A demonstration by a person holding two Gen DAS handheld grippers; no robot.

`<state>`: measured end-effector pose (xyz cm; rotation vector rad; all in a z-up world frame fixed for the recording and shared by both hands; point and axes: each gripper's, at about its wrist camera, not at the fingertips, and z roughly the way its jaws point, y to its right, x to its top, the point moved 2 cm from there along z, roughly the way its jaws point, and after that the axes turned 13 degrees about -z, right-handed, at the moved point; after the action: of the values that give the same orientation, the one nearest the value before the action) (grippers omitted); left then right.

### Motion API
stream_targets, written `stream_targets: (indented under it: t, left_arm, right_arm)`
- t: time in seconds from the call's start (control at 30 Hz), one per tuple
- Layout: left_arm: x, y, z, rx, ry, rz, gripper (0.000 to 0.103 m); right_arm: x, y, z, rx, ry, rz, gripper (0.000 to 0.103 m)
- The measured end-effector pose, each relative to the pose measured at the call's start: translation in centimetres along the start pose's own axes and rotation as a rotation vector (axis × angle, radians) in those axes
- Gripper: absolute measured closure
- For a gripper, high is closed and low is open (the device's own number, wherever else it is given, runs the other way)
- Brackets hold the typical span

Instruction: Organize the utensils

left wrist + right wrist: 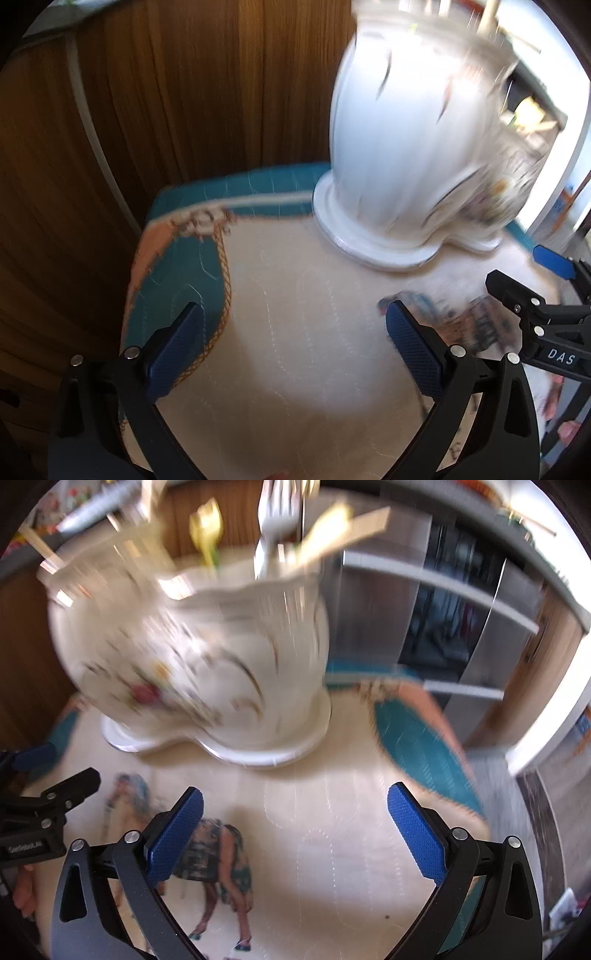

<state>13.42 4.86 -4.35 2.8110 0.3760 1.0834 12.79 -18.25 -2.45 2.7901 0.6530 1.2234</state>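
Both grippers, left gripper (pixel 295 336) and right gripper (pixel 295 816), are gaping wide and empty as I'm watching. Utensils (pixel 275 535) are standing in the white holder (pixel 192 657), which is sitting on the tabletop (pixel 325 812) ahead of them.

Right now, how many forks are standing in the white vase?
1 that I can make out: a silver fork at the back rim of the vase. Blur may hide others among the utensils.
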Motion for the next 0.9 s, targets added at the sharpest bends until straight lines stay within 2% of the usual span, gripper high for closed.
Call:
stream_targets:
  t: [0.17,0.33,0.43,0.63,0.9]
  left_arm:
    - [-0.5,-0.8,-4.1,-0.026,0.2,-0.025,0.005]
    - [-1.6,0.1,-6.8,-0.015,0.323,0.025,0.005]
    - [-2.7,1.2,-8.1,-0.007,0.381,0.074,0.005]
    - [-2.3,3.4,-8.9,-0.002,0.422,0.116,0.005]
    - [-1.5,2.2,-7.9,-0.027,0.419,0.088,0.005]
  right_arm:
    - [0.0,0.1,-3.7,-0.084,0.149,-0.03,0.004]
    - [-0.4,0.5,-4.6,-0.058,0.222,0.013,0.004]
    - [-0.2,0.6,-4.8,-0.061,0.234,0.023,0.004]
    - [-0.3,0.8,-5.7,-0.069,0.276,0.041,0.004]
    - [-0.1,-0.5,-6.0,-0.098,0.291,-0.022,0.004]
